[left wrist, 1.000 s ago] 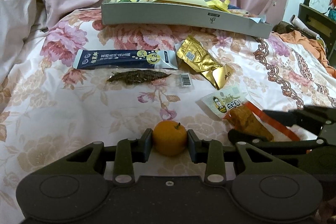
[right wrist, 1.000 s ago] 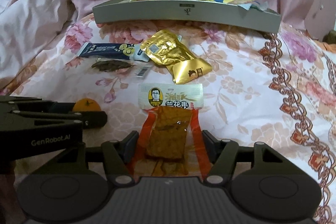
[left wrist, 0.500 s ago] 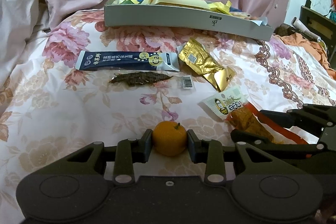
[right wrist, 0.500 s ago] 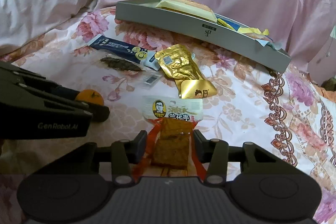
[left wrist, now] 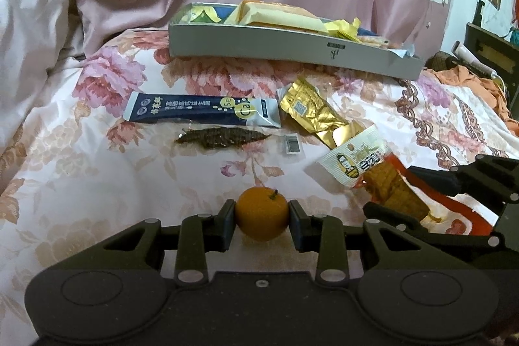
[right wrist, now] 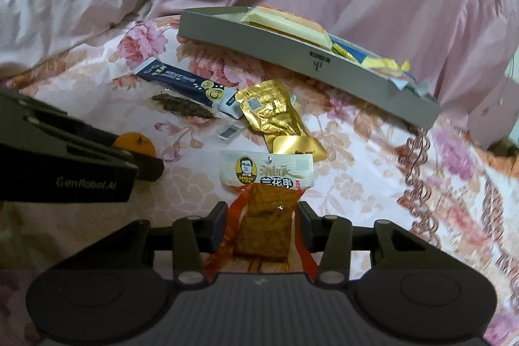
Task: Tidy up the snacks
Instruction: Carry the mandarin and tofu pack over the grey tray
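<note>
Right gripper (right wrist: 261,226) rolled and clamped the tofu snack pack (right wrist: 264,203), below the grey tray (right wrist: 301,54). Left view: left gripper (left wrist: 262,224) clenched on the orange (left wrist: 261,218). Blue sachet (left wrist: 202,111), gold pouch (left wrist: 311,112), dark strip (left wrist: 222,137) remain outside the tray.

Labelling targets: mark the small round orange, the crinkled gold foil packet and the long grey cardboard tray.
small round orange (left wrist: 261,218), left wrist view, front of peel
crinkled gold foil packet (right wrist: 271,114), right wrist view, middle
long grey cardboard tray (left wrist: 259,46), left wrist view, front wall
</note>
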`<state>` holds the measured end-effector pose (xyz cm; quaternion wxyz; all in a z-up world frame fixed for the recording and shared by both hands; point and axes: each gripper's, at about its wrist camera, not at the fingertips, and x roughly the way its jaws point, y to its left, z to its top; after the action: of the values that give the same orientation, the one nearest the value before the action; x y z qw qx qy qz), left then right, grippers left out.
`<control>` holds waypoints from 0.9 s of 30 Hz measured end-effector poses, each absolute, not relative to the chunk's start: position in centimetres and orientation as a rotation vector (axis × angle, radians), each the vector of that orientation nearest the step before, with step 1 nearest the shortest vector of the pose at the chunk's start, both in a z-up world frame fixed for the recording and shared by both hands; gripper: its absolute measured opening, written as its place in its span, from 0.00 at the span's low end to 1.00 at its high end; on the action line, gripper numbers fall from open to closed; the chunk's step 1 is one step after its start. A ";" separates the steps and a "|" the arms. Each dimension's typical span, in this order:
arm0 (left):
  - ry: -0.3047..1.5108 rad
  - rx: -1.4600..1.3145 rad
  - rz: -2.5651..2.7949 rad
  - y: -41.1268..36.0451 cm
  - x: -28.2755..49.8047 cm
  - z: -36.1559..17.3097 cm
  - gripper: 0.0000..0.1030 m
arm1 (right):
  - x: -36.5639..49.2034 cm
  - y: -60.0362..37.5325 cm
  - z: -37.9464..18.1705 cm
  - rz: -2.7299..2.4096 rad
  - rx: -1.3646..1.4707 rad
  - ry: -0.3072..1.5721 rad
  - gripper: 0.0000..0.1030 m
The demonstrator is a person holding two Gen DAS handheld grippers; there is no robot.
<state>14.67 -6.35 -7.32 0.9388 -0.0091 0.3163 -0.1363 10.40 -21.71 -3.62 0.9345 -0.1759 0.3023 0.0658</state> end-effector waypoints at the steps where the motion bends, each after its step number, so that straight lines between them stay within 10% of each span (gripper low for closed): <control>1: 0.644 -0.024 -0.274 -6.4 14.7 -7.2 0.35 | 10.3 -21.6 -3.6 0.133 -0.375 0.609 0.48; 27: 0.451 -0.001 -0.253 -9.3 17.3 2.1 0.35 | 11.6 -23.0 1.8 0.072 -0.644 0.224 0.50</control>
<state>17.26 -9.27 2.13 0.9668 -0.0007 0.2228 -0.1250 11.58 -23.02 1.75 0.9418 -0.3156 0.1098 0.0351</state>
